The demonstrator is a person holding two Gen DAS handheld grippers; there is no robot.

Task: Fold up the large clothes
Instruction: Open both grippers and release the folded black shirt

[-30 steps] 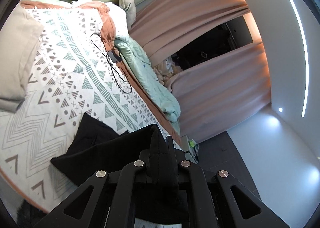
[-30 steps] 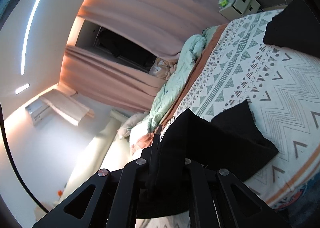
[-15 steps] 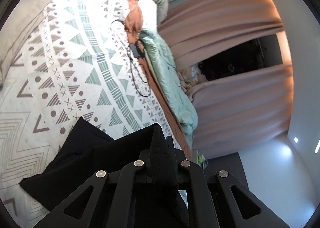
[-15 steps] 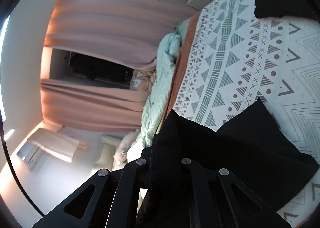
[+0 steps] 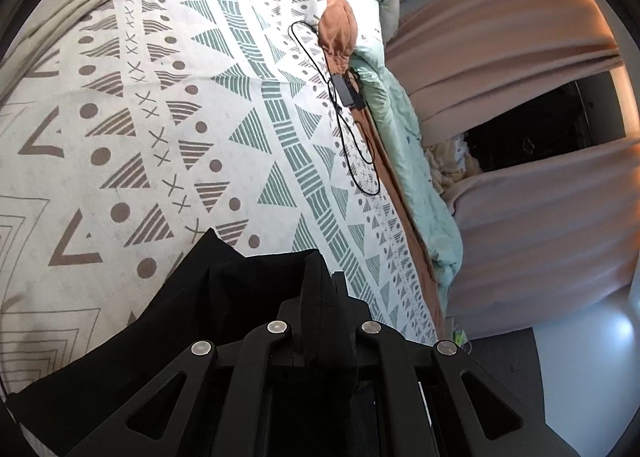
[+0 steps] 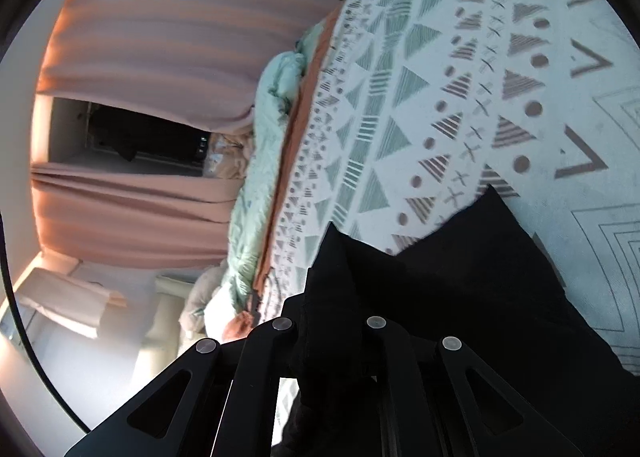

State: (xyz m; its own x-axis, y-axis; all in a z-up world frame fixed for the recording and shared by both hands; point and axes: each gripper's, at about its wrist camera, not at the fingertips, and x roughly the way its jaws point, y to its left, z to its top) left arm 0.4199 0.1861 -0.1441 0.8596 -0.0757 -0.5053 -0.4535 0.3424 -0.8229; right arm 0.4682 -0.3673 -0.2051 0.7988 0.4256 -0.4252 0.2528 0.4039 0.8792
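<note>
Fabric of one large black garment (image 5: 224, 321) is pinched in both claws at once. The left claw (image 5: 324, 297) is clamped tight on a raised peak of the cloth. The right claw (image 6: 332, 297) has a similar peak between its jaws, which are just beginning to open, so its hold is loosening, though the cloth does not look free of the pads yet.

From each claw the garment spills forward and down onto the bed, its far edge lying on the white bedspread with grey and green triangle print (image 5: 200, 105). Seen from the left claw the cloth spreads leftward; seen from the right claw (image 6: 480, 277) it spreads rightward. So the held edge appears to run from one claw to the other, with the body of the garment between and ahead of them. Neither hand looks nearer; the coming lay-down seems to turn on both corners landing level.

Farther along the bed lie a black cable with a small adapter (image 5: 348, 93), a rumpled mint-green quilt (image 5: 412, 161) and a rust-brown cloth (image 5: 336, 21). Pinkish curtains (image 5: 500, 57) hang beyond, parted on a dark opening.
</note>
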